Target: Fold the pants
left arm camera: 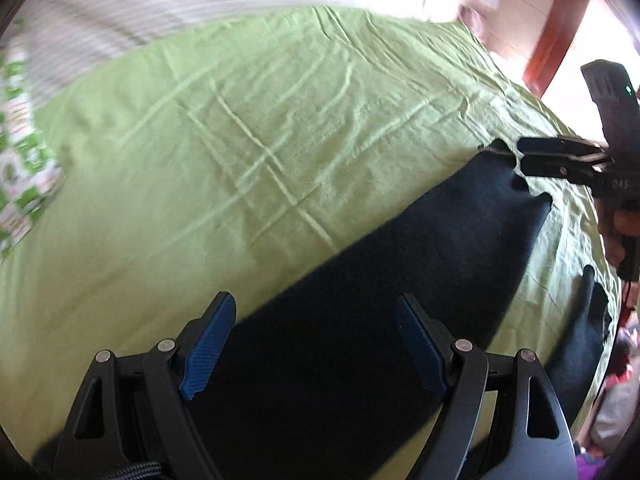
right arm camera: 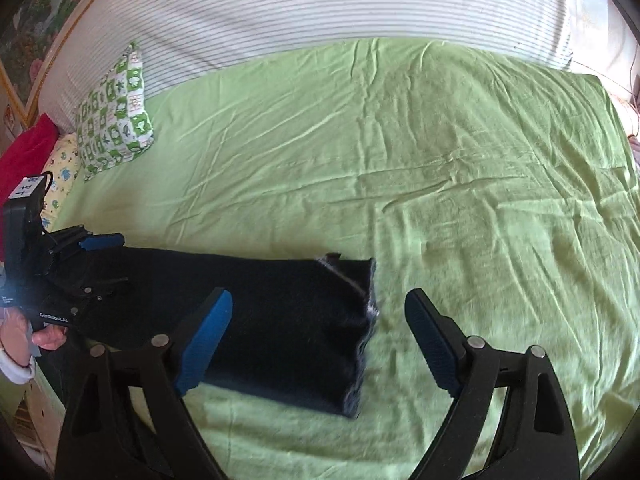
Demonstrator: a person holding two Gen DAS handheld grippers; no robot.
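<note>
Dark navy pants [right arm camera: 280, 320] lie folded lengthwise in a long strip on the green bed sheet [right arm camera: 400, 168]; they also show in the left wrist view [left arm camera: 360, 320]. My left gripper [left arm camera: 316, 344] is open, its blue pads straddling the near end of the pants. My right gripper [right arm camera: 320, 340] is open, just above the pants' far end with its raw hem. In the left wrist view the right gripper [left arm camera: 524, 156] sits at the pants' far corner, touching the edge. The left gripper shows in the right wrist view [right arm camera: 100, 256] over the other end.
A green-and-white patterned pillow [right arm camera: 116, 116] and a yellow pillow [right arm camera: 60, 172] lie at the bed's far left, with a red cushion [right arm camera: 24, 152] beside them. A striped white sheet [right arm camera: 320, 4] covers the back. A wooden bed frame [left arm camera: 556, 28] shows at the right.
</note>
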